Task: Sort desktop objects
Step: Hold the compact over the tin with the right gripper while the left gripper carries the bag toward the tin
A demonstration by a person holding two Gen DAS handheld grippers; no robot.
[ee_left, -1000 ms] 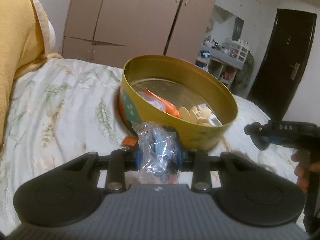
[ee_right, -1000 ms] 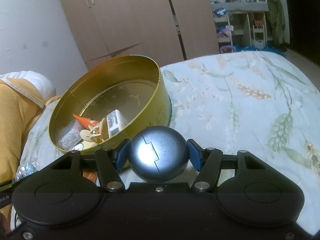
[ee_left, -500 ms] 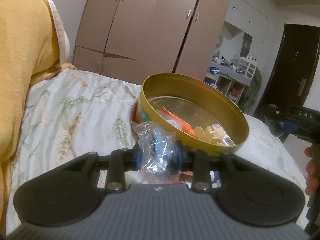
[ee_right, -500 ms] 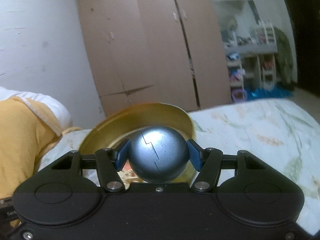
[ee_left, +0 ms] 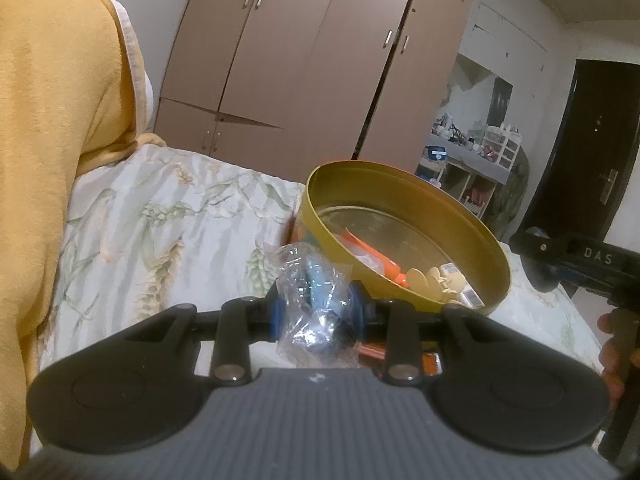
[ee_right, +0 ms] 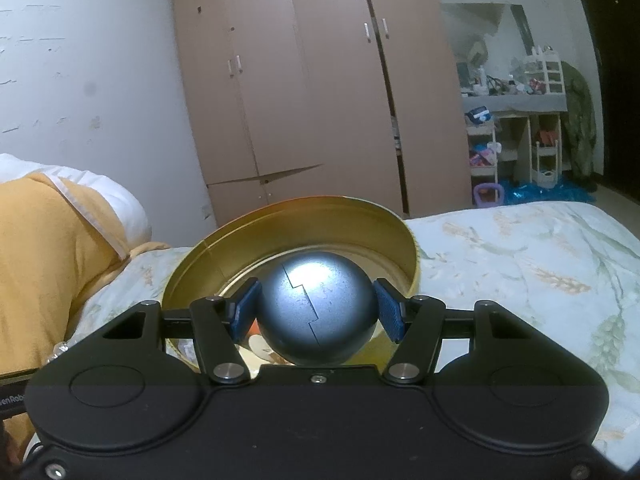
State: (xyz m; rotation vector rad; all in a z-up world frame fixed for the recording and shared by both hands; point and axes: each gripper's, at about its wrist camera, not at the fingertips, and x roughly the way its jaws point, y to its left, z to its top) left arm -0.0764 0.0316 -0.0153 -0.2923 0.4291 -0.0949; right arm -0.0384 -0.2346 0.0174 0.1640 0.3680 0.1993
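A round gold tin [ee_left: 472,236] stands on the bed and holds an orange item [ee_left: 372,256], beige wooden pieces [ee_left: 436,280] and a small white box. My left gripper [ee_left: 318,314] is shut on a clear plastic bag [ee_left: 316,300] with blue parts inside, held just left of the tin's near wall. My right gripper [ee_right: 316,314] is shut on a grey metal ball [ee_right: 316,308], held over the tin's near rim [ee_right: 304,204]. The right gripper also shows at the right edge of the left wrist view [ee_left: 576,260].
The bed has a pale leaf-print cover [ee_left: 160,232]. A yellow blanket [ee_left: 48,160] is piled at the left. Orange items [ee_left: 428,360] lie on the bed under my left gripper. A wardrobe [ee_right: 304,80], shelves and a dark door [ee_left: 592,160] stand behind.
Both grippers have risen and tilted up. The right gripper has carried the ball from in front of the tin to over its near rim. The left gripper has shifted left of the tin.
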